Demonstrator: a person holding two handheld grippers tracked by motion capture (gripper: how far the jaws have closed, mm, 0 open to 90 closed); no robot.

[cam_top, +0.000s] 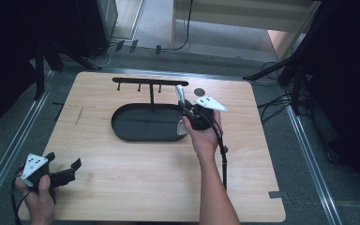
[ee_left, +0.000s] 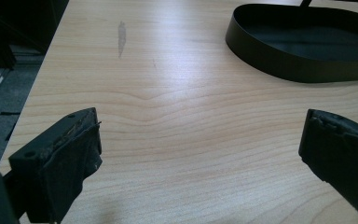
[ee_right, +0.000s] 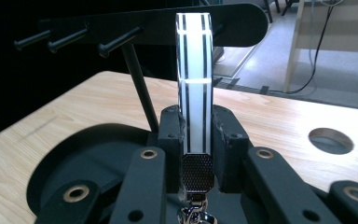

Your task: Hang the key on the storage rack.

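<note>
The right tongs (ee_right: 196, 154) are up near the far side of the table (cam_top: 136, 187). They are clenched tight on a white strap with black lines (ee_right: 194, 79). The strap sits right between the two black jaws and stands straight up out of them. Its top end reaches as high as the black bar of the rack (ee_right: 149, 23). In the right gripper view, the strap's dark mesh end (ee_right: 197, 173) hangs down below the jaws, with a shiny metal clasp (ee_right: 193, 215) under it.

From the high view, the right tongs (cam_top: 187, 110) are just past the right end of the black oval tray (cam_top: 122, 133). The strap (cam_top: 180, 93) pokes up beside the right end of the rack's bar (cam_top: 136, 81). Pegs (ee_right: 116, 43) stick out from the bar. A thin post joins the bar to the tray. A round hole (cam_top: 198, 92) is in the table close by.

The left tongs (cam_top: 68, 171) are far away from the strap, at the near left corner of the table. They are wide open and hold nothing. In the left gripper view, the left tongs (ee_left: 200, 149) point over bare wood toward the tray (ee_left: 279, 60). A grey smudge (ee_left: 121, 37) marks the wood.
</note>
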